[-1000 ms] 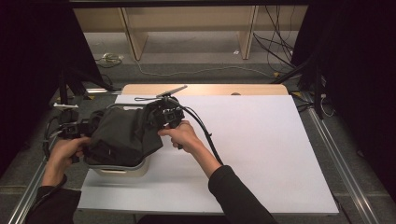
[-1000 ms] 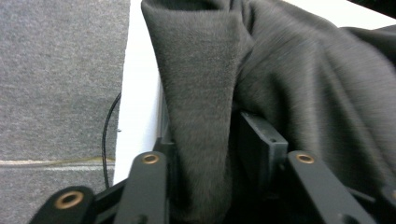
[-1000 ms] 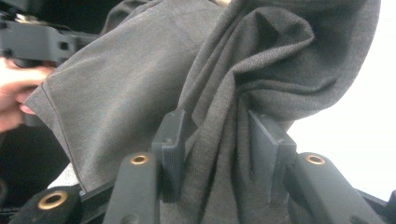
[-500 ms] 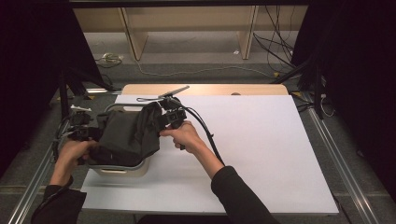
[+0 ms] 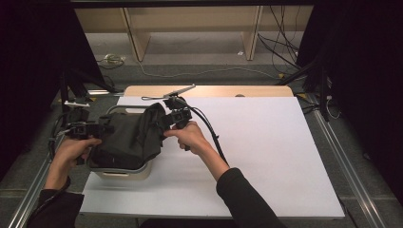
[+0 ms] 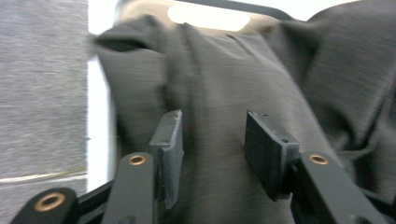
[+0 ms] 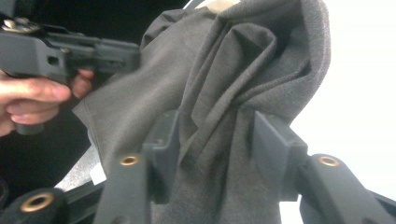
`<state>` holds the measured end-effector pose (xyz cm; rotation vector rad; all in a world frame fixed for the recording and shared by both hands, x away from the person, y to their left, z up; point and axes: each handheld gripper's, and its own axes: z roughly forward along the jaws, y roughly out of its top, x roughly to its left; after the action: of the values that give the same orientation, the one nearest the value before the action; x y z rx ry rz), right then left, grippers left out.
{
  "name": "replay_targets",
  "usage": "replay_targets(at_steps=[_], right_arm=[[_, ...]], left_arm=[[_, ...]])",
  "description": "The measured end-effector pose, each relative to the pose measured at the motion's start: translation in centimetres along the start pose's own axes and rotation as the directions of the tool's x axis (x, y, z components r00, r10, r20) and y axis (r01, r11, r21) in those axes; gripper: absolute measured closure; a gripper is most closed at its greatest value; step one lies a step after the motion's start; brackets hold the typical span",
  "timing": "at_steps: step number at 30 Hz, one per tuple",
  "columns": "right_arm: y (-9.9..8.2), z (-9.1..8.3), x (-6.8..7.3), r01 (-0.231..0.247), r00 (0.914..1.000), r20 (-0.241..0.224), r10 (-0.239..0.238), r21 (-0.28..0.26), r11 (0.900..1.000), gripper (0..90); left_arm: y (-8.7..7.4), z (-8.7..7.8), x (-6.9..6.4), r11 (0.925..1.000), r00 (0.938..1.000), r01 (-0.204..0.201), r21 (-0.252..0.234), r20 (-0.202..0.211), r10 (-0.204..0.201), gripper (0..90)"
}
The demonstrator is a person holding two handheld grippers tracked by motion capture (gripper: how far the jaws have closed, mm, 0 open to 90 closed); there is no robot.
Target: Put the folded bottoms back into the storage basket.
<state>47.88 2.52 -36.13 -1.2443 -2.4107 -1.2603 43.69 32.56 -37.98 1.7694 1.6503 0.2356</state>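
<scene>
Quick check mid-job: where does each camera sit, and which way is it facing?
High view: above the person's side, looking forward and down; both forearms, left gripper, right gripper.
Left gripper view: along its jaws at dark cloth over the basket.
Right gripper view: along its jaws at bunched cloth; other hand beyond.
All three share the cloth.

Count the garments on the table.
1: a dark grey garment draped over the white basket at the table's left, between the left gripper and right gripper. More may lie hidden inside.
</scene>
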Motion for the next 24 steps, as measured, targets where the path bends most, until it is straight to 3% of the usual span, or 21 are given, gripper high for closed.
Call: replay_targets(at_steps=[1,3,6,9,11,14,19,22,24], right_arm=[[0.0,0.0,0.0,0.0,1.0,0.0,0.0,0.0,1.0,50.6],[0.1,-0.3,0.0,0.004,1.0,0.001,-0.004,-0.008,1.0,48.5],[0.2,-0.7,-0.1,0.0,1.0,0.002,0.0,-0.01,0.9999,48.2],[0.2,-0.7,-0.2,0.001,1.0,0.004,-0.001,-0.008,1.0,48.2],[0.1,-0.7,-0.2,0.001,1.0,0.004,-0.001,-0.006,1.0,48.3],[0.1,-0.7,0.0,0.01,0.9999,0.005,-0.01,-0.003,0.9999,48.5],[0.0,-1.0,0.1,0.03,0.9994,0.014,-0.03,-0.005,0.9995,48.1],[0.0,-1.9,-0.2,0.031,0.9994,0.02,-0.03,-0.02,0.9993,47.3],[0.0,-2.1,-0.3,0.029,0.9994,0.02,-0.028,-0.021,0.9994,46.7]], left_arm=[[0.0,0.0,0.0,1.0,1.0,0.0,0.0,0.0,0.0,63.6],[-0.3,1.1,-0.3,0.9989,0.9984,-0.027,0.039,-0.048,0.029,67.8],[-0.8,2.4,-0.1,0.9974,0.9977,-0.023,0.068,-0.062,0.028,75.9],[-1.4,3.7,-0.1,0.9944,0.995,-0.036,0.099,-0.089,0.045,76.3],[-1.7,4.8,-0.3,0.9903,0.9898,-0.055,0.128,-0.124,0.071,76.5],[-2.0,5.7,-0.6,0.9889,0.9852,-0.062,0.135,-0.15,0.083,76.5],[-1.7,4.6,-0.5,0.9907,0.988,-0.058,0.124,-0.136,0.074,71.7],[-1.1,3.2,-1.1,0.9942,0.9884,-0.074,0.078,-0.127,0.084,59.9],[-0.6,2.2,-1.7,0.996,0.9893,-0.079,0.043,-0.12,0.083,57.7]])
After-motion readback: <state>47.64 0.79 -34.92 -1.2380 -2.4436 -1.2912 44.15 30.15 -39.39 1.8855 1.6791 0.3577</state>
